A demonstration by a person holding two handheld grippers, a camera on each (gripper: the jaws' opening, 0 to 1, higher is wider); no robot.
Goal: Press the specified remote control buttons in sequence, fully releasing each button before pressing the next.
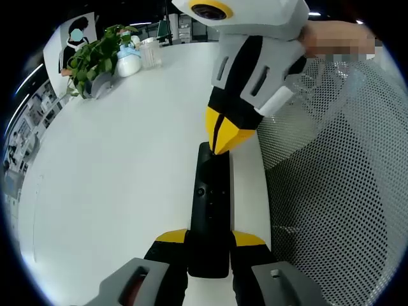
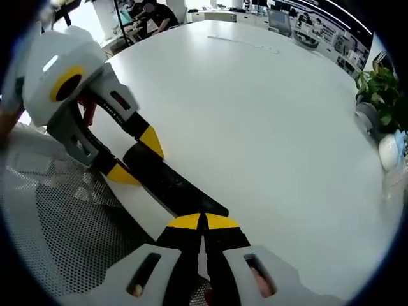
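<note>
Grippers are numbering two, each yellow-tipped with black jaws and a white-grey body. Left gripper [image 1: 209, 239] is pinching the near end of one black remote control [image 1: 210, 210], its two jaws sitting one on each long side of the slim body; in the right gripper view the same left gripper [image 2: 135, 156] is coming in from the left with its yellow tips straddling the remote control [image 2: 169, 182]. Right gripper [image 2: 203, 222] is showing its two yellow tips pressed together, no gap between them, and they are sitting at the near end of the remote; in the left gripper view the right gripper [image 1: 223, 137] is reaching down from above with its closed point at the remote's far end, though actual contact is hard to judge. Remote is lying flat at the edge of one round white table [image 1: 115, 166], lengthwise along the rim, small round buttons faintly showing on its upper face. One white mesh chair back [image 1: 338, 178] is standing just beside that table edge. Farther off across the table, one potted green plant [image 1: 95, 60] is standing beside one clear container [image 1: 150, 54] and a white-and-blue object too blurred to name.
</note>
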